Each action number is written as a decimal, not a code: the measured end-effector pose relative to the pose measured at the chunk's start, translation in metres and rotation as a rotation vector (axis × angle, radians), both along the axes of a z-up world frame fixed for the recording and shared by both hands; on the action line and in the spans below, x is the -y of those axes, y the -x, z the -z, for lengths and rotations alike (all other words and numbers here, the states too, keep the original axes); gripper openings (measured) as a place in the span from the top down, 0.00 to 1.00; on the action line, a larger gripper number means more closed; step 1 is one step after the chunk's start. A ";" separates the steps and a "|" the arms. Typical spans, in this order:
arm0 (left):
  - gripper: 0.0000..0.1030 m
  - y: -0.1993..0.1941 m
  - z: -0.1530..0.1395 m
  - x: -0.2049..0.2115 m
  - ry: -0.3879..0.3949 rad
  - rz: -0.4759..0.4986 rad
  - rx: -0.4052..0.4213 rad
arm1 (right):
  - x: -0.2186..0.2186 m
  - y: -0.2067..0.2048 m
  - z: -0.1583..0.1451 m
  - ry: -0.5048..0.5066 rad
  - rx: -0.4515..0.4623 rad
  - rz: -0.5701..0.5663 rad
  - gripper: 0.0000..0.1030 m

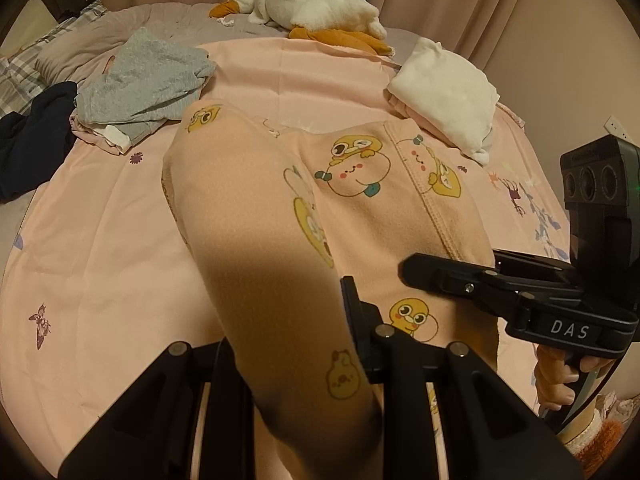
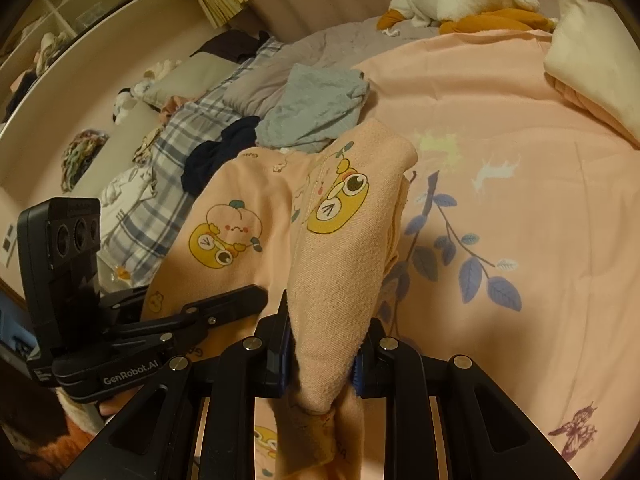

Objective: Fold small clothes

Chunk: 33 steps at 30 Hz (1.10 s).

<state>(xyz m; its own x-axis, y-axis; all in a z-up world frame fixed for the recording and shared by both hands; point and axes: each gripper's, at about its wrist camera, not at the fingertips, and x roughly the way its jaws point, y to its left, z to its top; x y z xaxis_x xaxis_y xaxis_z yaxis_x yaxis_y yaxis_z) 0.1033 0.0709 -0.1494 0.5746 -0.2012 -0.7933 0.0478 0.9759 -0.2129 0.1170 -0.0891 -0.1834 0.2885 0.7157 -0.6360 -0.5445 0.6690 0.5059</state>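
A peach garment (image 1: 360,184) printed with yellow cartoon figures is lifted off the pink bed sheet (image 1: 100,240) between both grippers. In the left wrist view my left gripper (image 1: 288,328) is shut on its near edge. The cloth drapes over the left finger and hides it; only the right finger (image 1: 354,312) shows. My right gripper (image 1: 412,270) reaches in from the right onto the same edge. In the right wrist view the right gripper (image 2: 322,354) is shut on a bunched fold of the garment (image 2: 340,248). The left gripper (image 2: 252,296) lies against the cloth at the left.
A crumpled grey garment (image 1: 148,80) and a dark navy one (image 1: 32,132) lie at the far left. A folded white and pink stack (image 1: 444,88) sits at the far right. A plush goose (image 1: 316,8) lies at the back, and plaid pillows (image 2: 160,184) line the left side.
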 end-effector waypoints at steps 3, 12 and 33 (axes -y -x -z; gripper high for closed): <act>0.79 -0.001 0.002 0.000 0.004 -0.001 -0.007 | -0.001 0.000 0.001 0.008 -0.002 0.000 0.76; 0.79 -0.001 0.004 0.001 0.001 -0.009 -0.013 | -0.001 0.000 0.004 0.012 -0.004 0.000 0.76; 0.79 -0.007 0.022 0.003 -0.012 -0.007 -0.039 | -0.004 -0.004 0.019 0.018 -0.034 0.011 0.76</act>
